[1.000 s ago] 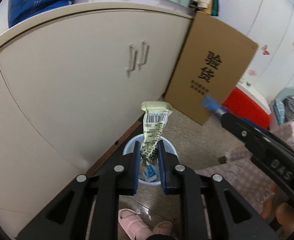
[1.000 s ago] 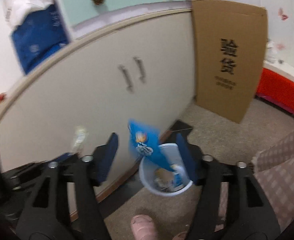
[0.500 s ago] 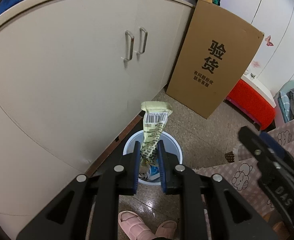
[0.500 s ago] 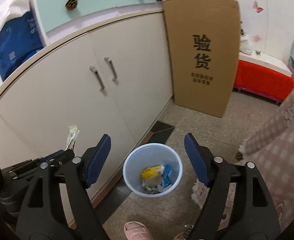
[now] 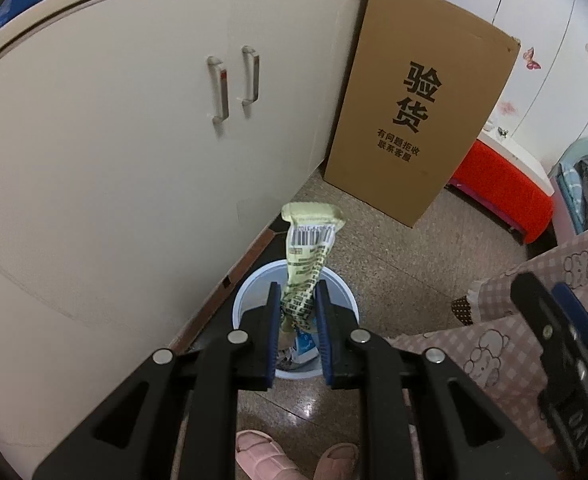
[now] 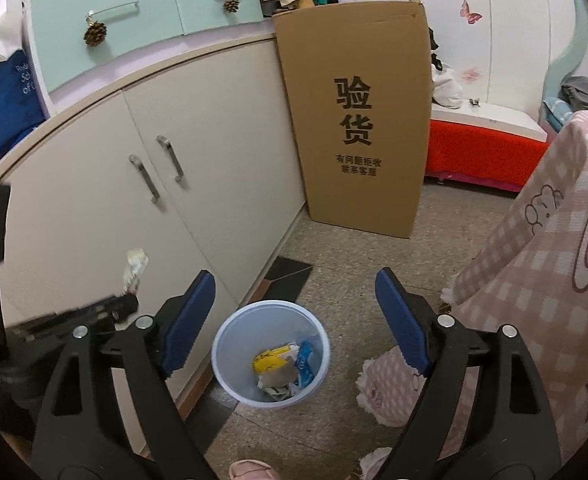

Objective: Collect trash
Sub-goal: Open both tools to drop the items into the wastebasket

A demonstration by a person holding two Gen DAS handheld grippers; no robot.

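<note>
My left gripper (image 5: 297, 294) is shut on a pale green snack wrapper (image 5: 307, 248) with a barcode, held upright above a white trash bin (image 5: 250, 288) on the floor. In the right wrist view my right gripper (image 6: 295, 312) is open and empty above the same bin (image 6: 226, 344), which holds yellow, blue and white trash (image 6: 284, 366). The left gripper (image 6: 94, 312) and the wrapper (image 6: 134, 266) show at the left of that view. The right gripper (image 5: 553, 344) shows at the right of the left wrist view.
A beige cabinet (image 6: 214, 168) with two handles stands just left of the bin. A tall cardboard box (image 6: 357, 120) leans at its far end. A pink checked cloth (image 6: 541, 260) hangs on the right. A red bench (image 6: 481, 152) is behind. A pink slipper (image 5: 262, 452) is below.
A blue wrapper fell from my right gripper into the bin, and that gripper pulled back to the right. My left gripper kept hold of the green wrapper above the bin.
</note>
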